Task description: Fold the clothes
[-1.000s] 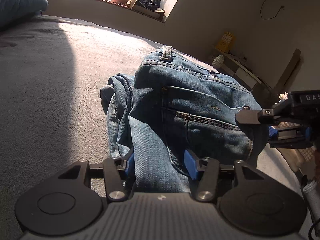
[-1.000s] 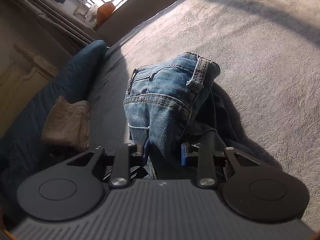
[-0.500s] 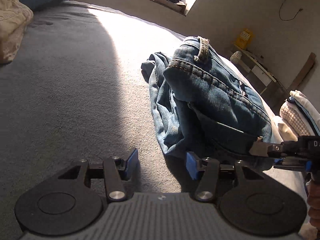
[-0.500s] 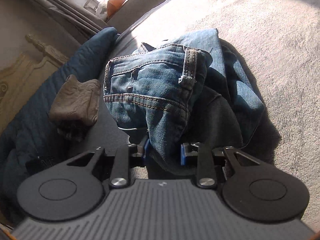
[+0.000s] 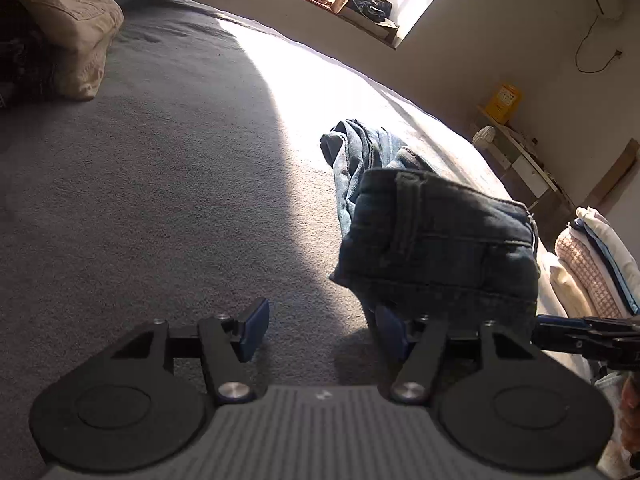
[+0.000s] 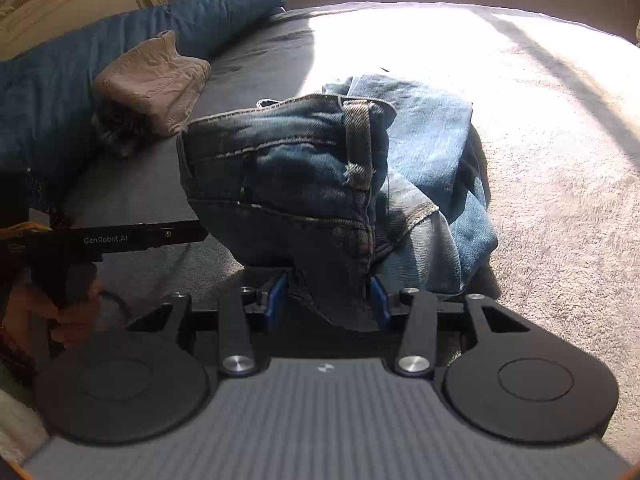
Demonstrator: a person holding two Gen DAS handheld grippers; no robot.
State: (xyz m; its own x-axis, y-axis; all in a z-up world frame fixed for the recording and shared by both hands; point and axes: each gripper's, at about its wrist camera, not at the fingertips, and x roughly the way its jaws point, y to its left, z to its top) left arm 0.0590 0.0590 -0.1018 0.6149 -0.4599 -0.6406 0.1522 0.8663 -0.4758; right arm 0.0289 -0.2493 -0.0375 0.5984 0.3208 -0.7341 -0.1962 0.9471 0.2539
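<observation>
A grey-carpeted surface fills both views, sunlit at its far side below a barred window, with a blue cushion (image 6: 132, 36) and a bundled beige garment (image 6: 154, 80) at one edge and a stack of folded laundry (image 5: 596, 264) at another. The right gripper (image 6: 326, 304) has its blue pads pressed on a fold of the jeans (image 6: 320, 176), holding the waistband end lifted while the paler legs trail onto the carpet beyond. The left gripper (image 5: 320, 330) stands with its fingers spread and nothing between them; the jeans (image 5: 436, 248) hang ahead and to its right, just past its right finger. The waistband runs crosswise to the right gripper's fingers, and the bundle's length stretches away from both tools toward the light. The right gripper alone carries the cloth, so any further fold or placing turns on it, with the free left one close alongside. How many layers the pads pinch is hidden under the drooping denim, the shaded side is dark in the left view, and the person's hand (image 6: 60, 308) is cut off at the frame edge
</observation>
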